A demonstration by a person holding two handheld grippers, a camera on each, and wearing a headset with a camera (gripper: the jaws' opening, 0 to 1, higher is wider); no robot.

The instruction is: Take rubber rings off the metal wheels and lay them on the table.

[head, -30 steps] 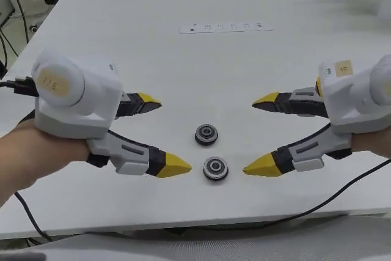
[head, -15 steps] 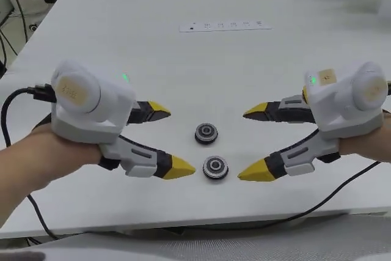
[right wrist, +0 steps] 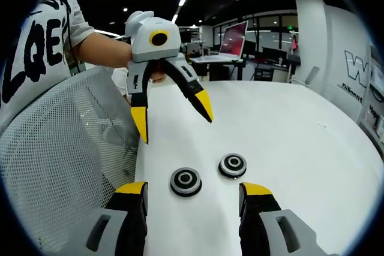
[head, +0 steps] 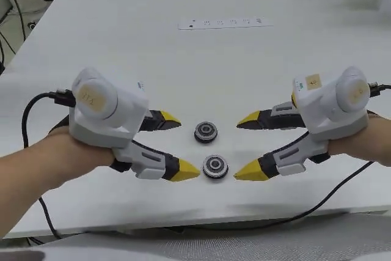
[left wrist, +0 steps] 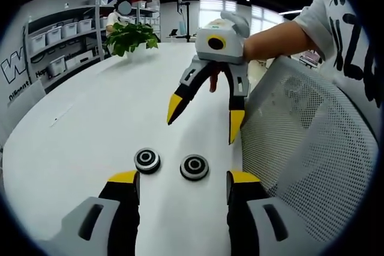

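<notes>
Nothing is done yet, we judge: the far wheel point(head: 206, 131) and near wheel point(head: 215, 167), close to the front edge of the table point(head: 183, 59), seem to have their rubber rings on, while our left gripper point(head: 180, 145) and right gripper point(head: 238, 150) flank them, jaws wide apart and empty.

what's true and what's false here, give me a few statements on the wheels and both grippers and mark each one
1. The near wheel and the far wheel lie flat on the table, between the two grippers. True.
2. The left gripper is shut on the near wheel. False: it is open and holds nothing.
3. The right gripper is open. True.
4. The wheels are stacked. False: they lie apart, one beyond the other.
</notes>
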